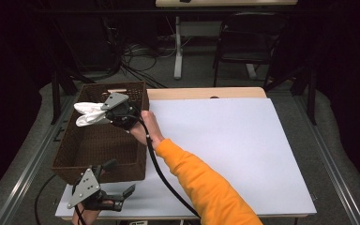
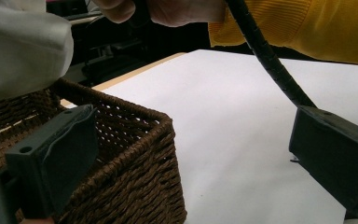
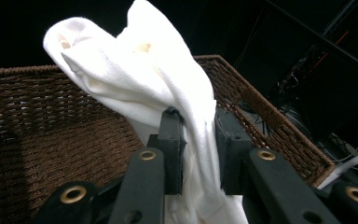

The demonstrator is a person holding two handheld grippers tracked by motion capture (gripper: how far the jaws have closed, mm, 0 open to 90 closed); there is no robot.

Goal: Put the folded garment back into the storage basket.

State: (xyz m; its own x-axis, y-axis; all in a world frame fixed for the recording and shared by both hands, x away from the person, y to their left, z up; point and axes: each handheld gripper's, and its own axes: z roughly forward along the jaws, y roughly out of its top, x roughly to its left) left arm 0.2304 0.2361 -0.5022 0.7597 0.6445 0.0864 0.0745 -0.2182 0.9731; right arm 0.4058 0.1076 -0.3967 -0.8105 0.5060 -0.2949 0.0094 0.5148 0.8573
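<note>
Holding a white, soft folded cloth [image 3: 135, 79] in my right gripper [image 1: 107, 114], jaws pinched nearly together w/ the fabric bunched between them; in the right gripper view the cloth stands up above the jaws and drapes down past them. Position: gripper and cloth are over the dark brown woven wicker basket [image 1: 136, 169], rectangular, sitting at the left edge of the white table top [image 1: 225, 154]. From the high view the cloth hangs above the far-left part of the basket opening, not resting on the floor of it as far as I can tell. Basket interior looks bare in the parts I can see; near wall hides some of it. Left gripper [image 1: 114, 199] sits low at the near-left table corner, just beside the basket's near wall, jaws spread wide, nothing between them; the left gripper view confirms one jaw close to the basket corner, the other over bare table. Status, my judgement: pick-up done, carry approx. done, cloth is over the target. Left to do: lower it in, let go, pull the right gripper clear. No other cloth visible on the table, so this may be the last item, but can't be sure.
</note>
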